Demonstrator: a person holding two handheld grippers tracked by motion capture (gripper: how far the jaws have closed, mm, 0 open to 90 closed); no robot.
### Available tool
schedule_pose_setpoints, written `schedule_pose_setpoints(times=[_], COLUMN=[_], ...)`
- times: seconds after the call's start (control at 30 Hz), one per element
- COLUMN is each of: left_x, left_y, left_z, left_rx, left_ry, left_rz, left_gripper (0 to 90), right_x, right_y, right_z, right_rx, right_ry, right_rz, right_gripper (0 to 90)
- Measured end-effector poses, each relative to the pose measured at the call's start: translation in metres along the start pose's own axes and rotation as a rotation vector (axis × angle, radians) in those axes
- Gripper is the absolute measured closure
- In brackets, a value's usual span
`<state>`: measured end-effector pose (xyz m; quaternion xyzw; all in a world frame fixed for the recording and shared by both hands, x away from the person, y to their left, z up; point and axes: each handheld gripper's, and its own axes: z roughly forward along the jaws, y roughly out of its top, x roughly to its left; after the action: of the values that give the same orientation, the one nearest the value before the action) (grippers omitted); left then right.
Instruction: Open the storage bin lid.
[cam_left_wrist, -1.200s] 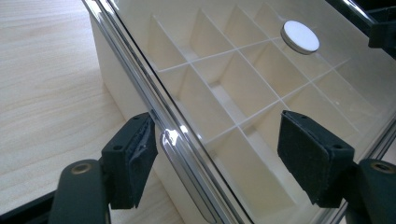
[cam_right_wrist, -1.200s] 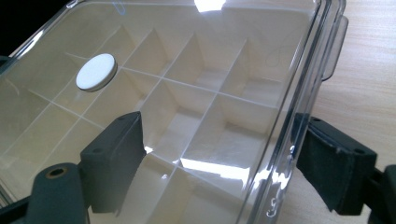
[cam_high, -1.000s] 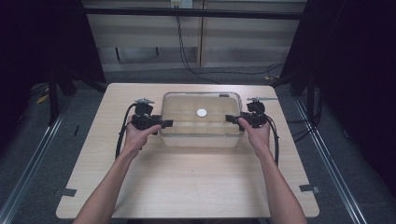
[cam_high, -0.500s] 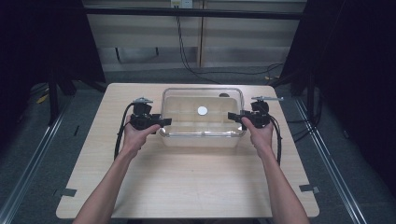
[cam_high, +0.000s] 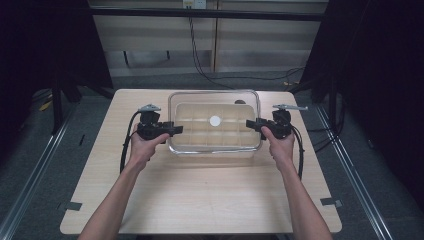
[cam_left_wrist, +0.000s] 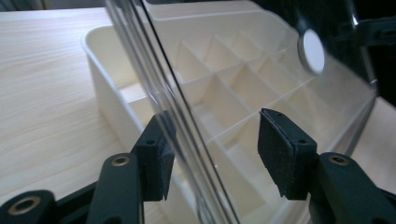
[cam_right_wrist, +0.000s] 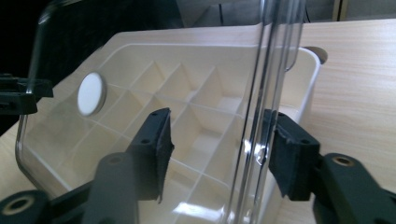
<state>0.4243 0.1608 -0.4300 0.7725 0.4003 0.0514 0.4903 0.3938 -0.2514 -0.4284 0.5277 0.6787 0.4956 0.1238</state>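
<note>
1. My two forearms reach forward over a pale wooden table (cam_high: 200, 200), one hand on each claw.
2. My left claw (cam_high: 172, 130) sits at the left end of a clear lid (cam_high: 215, 102). In the left gripper view its two black pads (cam_left_wrist: 156, 161) stand wide apart, with the lid's left edge running between them. The edge lies against the left pad and well clear of the other, so the claw is not closed on it.
3. My right claw (cam_high: 251, 123) sits at the lid's right end. In the right gripper view its pads (cam_right_wrist: 289, 156) are also spread wide. The lid's right edge passes between them, just beside the right pad; I cannot tell if they touch.
4. The lid is see-through with rounded corners and a round white disc (cam_high: 215, 120) near its middle. It hangs tilted above a cream tray (cam_high: 240, 150).
5. The tray rests on the table directly under the lid, divided into a grid of small compartments.
</note>
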Motion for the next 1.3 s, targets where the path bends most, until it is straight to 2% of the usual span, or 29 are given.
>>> schedule_pose_setpoints(times=[0.07, 0.13, 0.27, 0.7, 0.8, 1.17, 1.3], left_x=[-0.001, 0.001, 0.000, -0.003, -0.003, -0.010, -0.013], left_y=[0.001, 0.000, 0.003, 0.006, 0.006, 0.003, 0.002], left_z=[0.000, -0.001, -0.005, -0.018, -0.021, -0.031, -0.035], left_rx=[0.009, -0.001, -0.022, -0.057, -0.069, -0.096, -0.112], left_ry=[0.006, -0.005, 0.004, -0.001, -0.011, -0.009, -0.024], left_rz=[0.004, -0.010, -0.008, 0.006, 0.001, 0.025, 0.026], left_gripper=[47.2, 48.1, 53.1, 60.1, 62.2, 64.4, 65.4], right_x=[0.003, 0.003, 0.002, 0.004, 0.004, 0.011, 0.012], right_y=[0.001, 0.003, 0.003, 0.003, 0.001, -0.002, -0.005], right_z=[-0.001, -0.003, -0.007, -0.020, -0.022, -0.031, -0.034], right_rx=[-0.016, -0.024, -0.027, -0.053, -0.062, -0.070, -0.077], right_ry=[-0.013, -0.021, -0.001, 0.036, 0.048, 0.053, 0.062], right_rz=[0.005, 0.006, 0.010, 0.029, 0.032, 0.021, 0.021], right_gripper=[50.3, 52.0, 54.1, 61.0, 61.7, 61.9, 62.0])
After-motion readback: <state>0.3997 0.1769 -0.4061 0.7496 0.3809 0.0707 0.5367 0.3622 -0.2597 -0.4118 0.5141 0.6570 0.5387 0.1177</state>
